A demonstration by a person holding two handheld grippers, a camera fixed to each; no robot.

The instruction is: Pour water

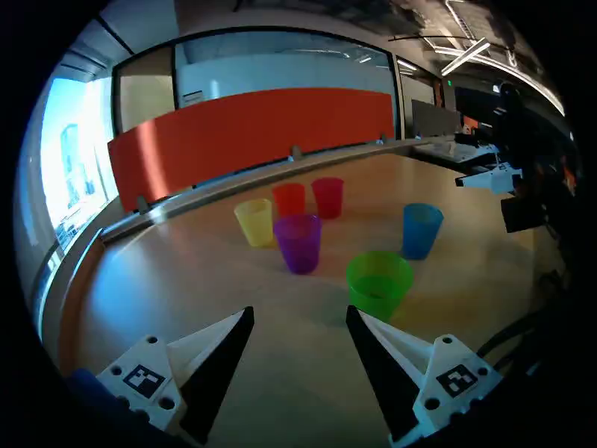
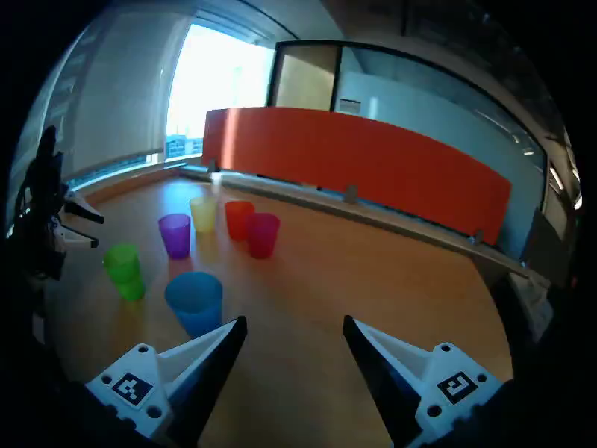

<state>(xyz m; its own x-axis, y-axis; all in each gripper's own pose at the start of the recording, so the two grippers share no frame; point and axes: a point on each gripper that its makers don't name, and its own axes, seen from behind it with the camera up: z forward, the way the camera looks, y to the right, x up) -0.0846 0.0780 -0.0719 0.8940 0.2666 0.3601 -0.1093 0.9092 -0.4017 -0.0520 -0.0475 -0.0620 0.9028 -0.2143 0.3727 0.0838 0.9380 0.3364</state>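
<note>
Several plastic cups stand upright on a wooden table [image 1: 224, 284]. In the left gripper view the green cup [image 1: 379, 284] is nearest, just beyond my open left gripper [image 1: 300, 317] and slightly right of it. Behind it stand the purple cup [image 1: 298, 243], yellow cup [image 1: 255, 222], orange cup [image 1: 289, 199], red cup [image 1: 327, 197] and blue cup [image 1: 421, 230]. In the right gripper view the blue cup [image 2: 195, 302] stands just ahead-left of my open right gripper [image 2: 295, 325]; the green cup [image 2: 124, 272], purple cup [image 2: 174, 235], yellow cup [image 2: 203, 213], orange cup [image 2: 239, 219] and red cup [image 2: 263, 234] lie farther off. Nothing sits between either gripper's fingers.
An orange divider panel [image 1: 254, 138] runs along the table's far edge. The other gripper [image 1: 489, 178] shows at the right of the left gripper view, and at the left edge [image 2: 71, 220] of the right gripper view. Bare tabletop [image 2: 388, 284] stretches right of the cups.
</note>
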